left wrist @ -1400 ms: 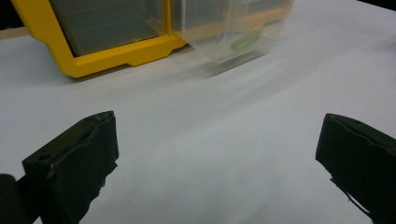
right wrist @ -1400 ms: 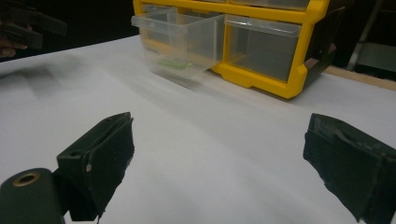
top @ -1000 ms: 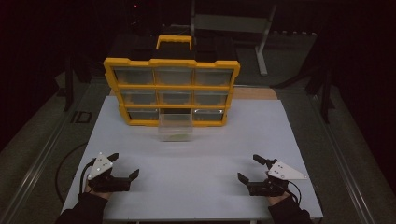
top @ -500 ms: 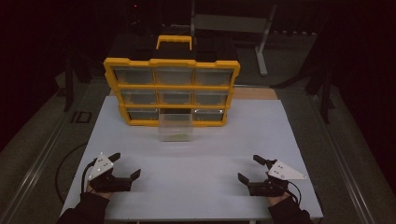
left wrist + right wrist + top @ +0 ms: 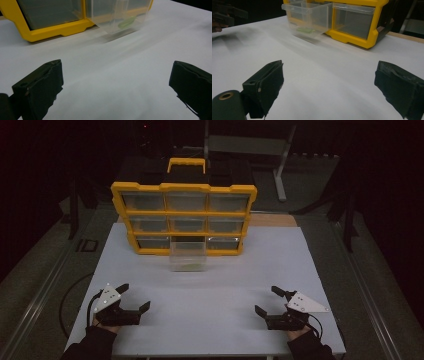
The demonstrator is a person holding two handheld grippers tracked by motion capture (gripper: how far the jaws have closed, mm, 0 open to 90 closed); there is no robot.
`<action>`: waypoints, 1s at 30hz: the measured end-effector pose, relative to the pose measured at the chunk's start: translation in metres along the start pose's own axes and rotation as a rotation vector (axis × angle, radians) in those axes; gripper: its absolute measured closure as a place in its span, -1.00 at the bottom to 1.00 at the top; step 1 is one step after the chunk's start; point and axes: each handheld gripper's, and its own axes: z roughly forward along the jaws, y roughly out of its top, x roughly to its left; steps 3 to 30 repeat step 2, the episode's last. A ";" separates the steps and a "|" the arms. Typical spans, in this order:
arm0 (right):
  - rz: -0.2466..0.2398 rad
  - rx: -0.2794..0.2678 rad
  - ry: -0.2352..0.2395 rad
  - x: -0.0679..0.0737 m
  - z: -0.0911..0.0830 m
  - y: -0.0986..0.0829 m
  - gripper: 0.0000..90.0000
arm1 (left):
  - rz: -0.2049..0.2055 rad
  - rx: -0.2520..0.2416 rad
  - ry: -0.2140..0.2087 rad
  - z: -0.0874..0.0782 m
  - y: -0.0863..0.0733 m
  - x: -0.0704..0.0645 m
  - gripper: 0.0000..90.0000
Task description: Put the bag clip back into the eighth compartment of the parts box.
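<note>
Left hand-held gripper (image 5: 134,299) is sitting at about 7 o'clock on the white bench (image 5: 210,315), held by a dark-sleeved hand (image 5: 102,320) coming in from the near edge. Its jaws are standing spread wide, nothing between them; in the left gripper view the two black pads (image 5: 40,87) are framing bare bench surface.

Right hand-held gripper (image 5: 266,301) is sitting at about 5 o'clock, likewise held from the near edge, grey three-cornered plate (image 5: 307,303) on top. Its jaws are also gaping apart and gripping nothing; the right gripper view is showing the two pads (image 5: 265,85) low over the bench. The two grippers are lying well apart, both tips pointing inward and slightly away from the person.

Toward 12 o'clock, a clear plastic drawer (image 5: 188,260) is projecting out of the bottom-middle slot of the yellow organizer (image 5: 184,217), its front end resting over the bench. A small green item (image 5: 305,30) is lying on the drawer floor; its kind cannot be told.

The yellow organizer is standing upright at the far edge of the bench, three rows of three translucent drawers, the other drawers pushed in. A yellow carry handle (image 5: 186,164) is sticking up from its top. Contents of the closed drawers cannot be told.
</note>
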 end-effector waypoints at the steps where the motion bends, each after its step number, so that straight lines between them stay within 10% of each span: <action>1: -0.001 0.000 -0.001 0.000 0.000 0.000 -0.81 | 0.002 -0.003 0.000 0.000 0.000 0.000 -1.00; 30: -0.001 0.000 -0.001 0.000 0.000 0.000 -0.81 | 0.002 -0.003 0.000 0.000 0.000 0.000 -1.00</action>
